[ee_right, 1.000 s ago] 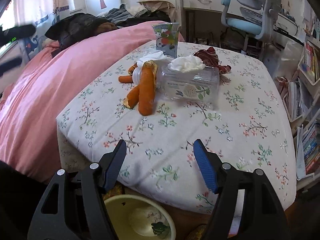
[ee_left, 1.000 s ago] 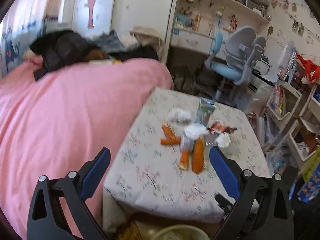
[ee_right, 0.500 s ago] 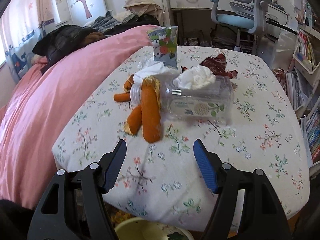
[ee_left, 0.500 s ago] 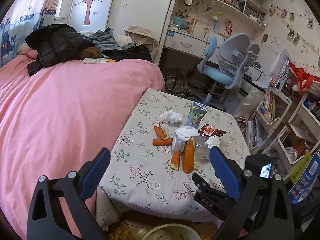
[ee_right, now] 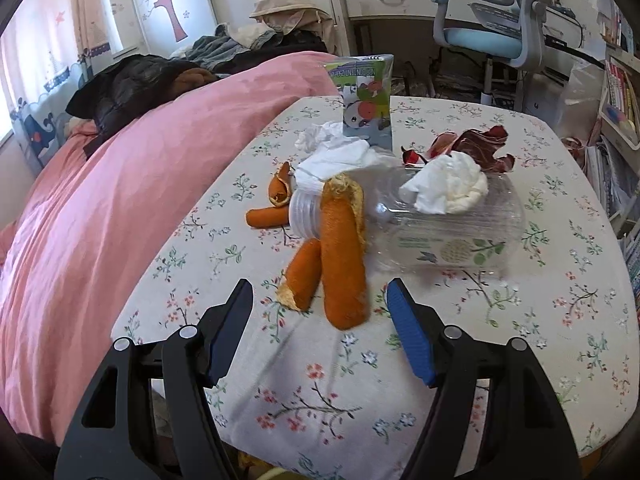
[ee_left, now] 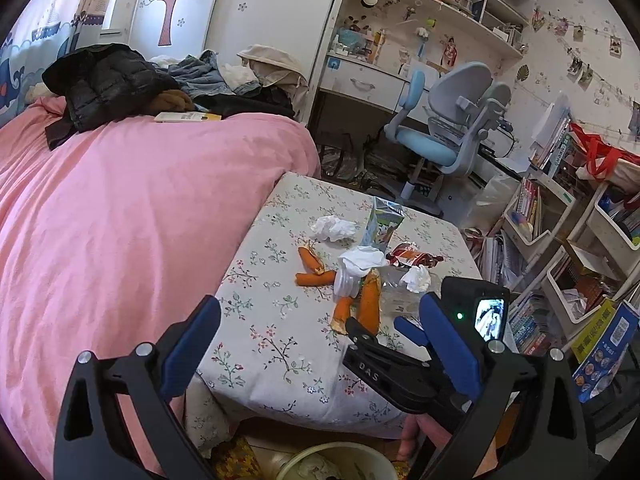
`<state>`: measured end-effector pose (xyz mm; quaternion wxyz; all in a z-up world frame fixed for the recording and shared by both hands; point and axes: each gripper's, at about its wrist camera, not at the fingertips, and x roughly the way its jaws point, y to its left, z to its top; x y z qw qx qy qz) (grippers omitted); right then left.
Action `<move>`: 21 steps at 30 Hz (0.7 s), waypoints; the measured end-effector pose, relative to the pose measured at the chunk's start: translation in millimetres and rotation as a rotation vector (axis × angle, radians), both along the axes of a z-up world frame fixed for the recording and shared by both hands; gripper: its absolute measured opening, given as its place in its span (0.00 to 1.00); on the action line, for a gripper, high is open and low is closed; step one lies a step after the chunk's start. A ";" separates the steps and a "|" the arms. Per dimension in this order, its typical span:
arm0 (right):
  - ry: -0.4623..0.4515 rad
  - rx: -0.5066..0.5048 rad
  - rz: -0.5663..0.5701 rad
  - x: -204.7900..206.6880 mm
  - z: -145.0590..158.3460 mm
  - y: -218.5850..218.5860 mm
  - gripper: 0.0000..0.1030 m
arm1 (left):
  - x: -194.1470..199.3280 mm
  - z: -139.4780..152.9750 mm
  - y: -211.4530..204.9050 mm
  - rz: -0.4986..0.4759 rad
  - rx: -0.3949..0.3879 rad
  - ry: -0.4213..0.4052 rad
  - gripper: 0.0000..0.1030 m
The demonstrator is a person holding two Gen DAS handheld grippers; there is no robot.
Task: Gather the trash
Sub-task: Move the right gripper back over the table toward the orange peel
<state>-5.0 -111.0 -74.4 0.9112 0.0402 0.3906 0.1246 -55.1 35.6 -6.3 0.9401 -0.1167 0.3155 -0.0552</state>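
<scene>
At centre frame on the floral counter [ee_right: 440,360], the long orange peel [ee_right: 344,264] looks light, soft and bendy, best pinched across its near end by the right gripper [ee_right: 320,320], whose jaws gape wide and empty, as do the left gripper's [ee_left: 320,344].

Black right gripper [ee_right: 320,300], 2 blue-padded fingers [ee_right: 410,336], silver screws, perhaps plastic

bed: pink quilted cover [ee_left: 132,220] | on bed: black puffer jacket [ee_left: 104,80] | floor: blue-grey swivel desk chair [ee_left: 452,128] | wall: red tree decal [ee_left: 176,4]
</scene>
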 end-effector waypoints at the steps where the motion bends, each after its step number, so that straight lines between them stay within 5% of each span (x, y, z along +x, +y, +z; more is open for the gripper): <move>1: 0.001 0.005 -0.003 1.1 -0.4 -0.4 0.65 | -0.2 -0.1 -0.1 -0.001 -0.001 0.000 0.92; 16: 0.012 0.053 -0.002 15.5 2.4 -12.8 0.65 | 14.2 -12.0 -4.3 0.026 0.033 0.049 0.92; 21: 0.018 0.050 0.016 14.6 1.4 -24.6 0.65 | 24.7 -22.3 10.7 0.092 -0.025 0.095 0.92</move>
